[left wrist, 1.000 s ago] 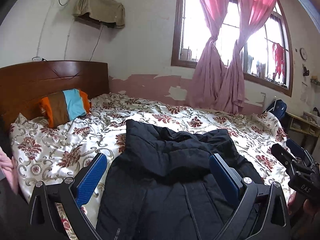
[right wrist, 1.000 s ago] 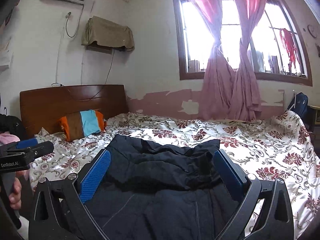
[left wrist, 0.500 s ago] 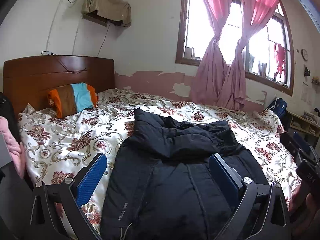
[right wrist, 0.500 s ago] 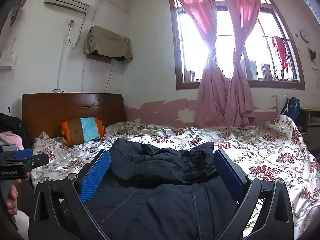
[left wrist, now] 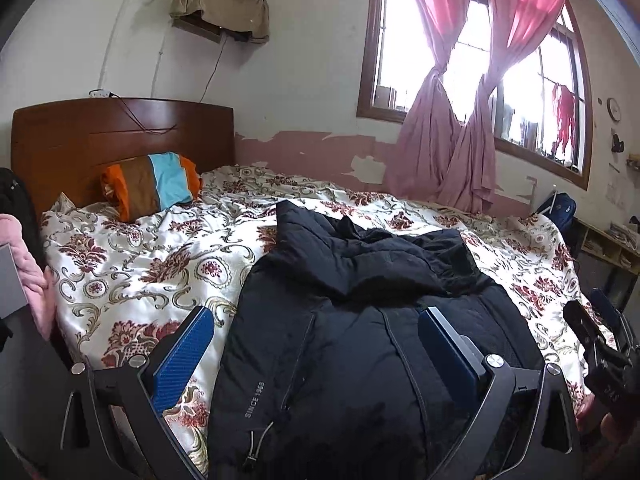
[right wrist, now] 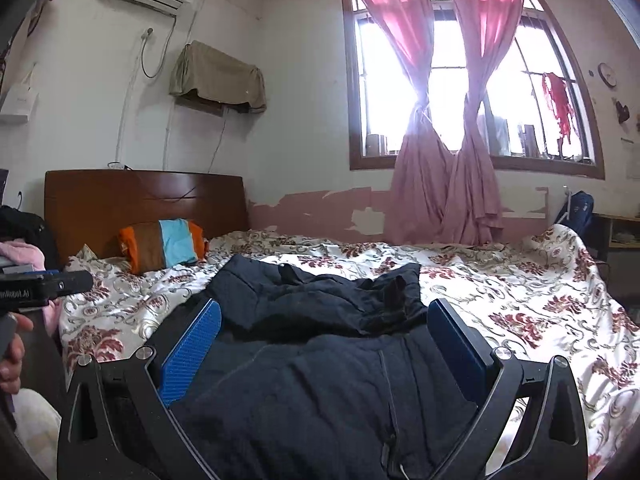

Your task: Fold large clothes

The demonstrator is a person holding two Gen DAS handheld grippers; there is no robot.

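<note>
A large black padded jacket [left wrist: 352, 320] lies on the floral bedspread [left wrist: 132, 264], its far part folded back over its body. It also shows in the right wrist view [right wrist: 320, 360]. My left gripper [left wrist: 316, 320] is open and empty, held above the jacket's near end. My right gripper [right wrist: 324, 316] is open and empty, also above the near part of the jacket. The right gripper shows at the right edge of the left wrist view [left wrist: 600, 340]. The left gripper shows at the left edge of the right wrist view [right wrist: 44, 288].
An orange, brown and blue pillow [left wrist: 152, 184] lies by the wooden headboard [left wrist: 120, 136]. Pink curtains [left wrist: 452, 160] hang at the window behind the bed. Pink cloth [left wrist: 36, 276] lies at the left. A blue bag [left wrist: 560, 208] and low shelf [left wrist: 612, 244] stand right.
Both grippers have pulled back and risen from the jacket, so more of the jacket's near part and the room shows. Both stay open.
</note>
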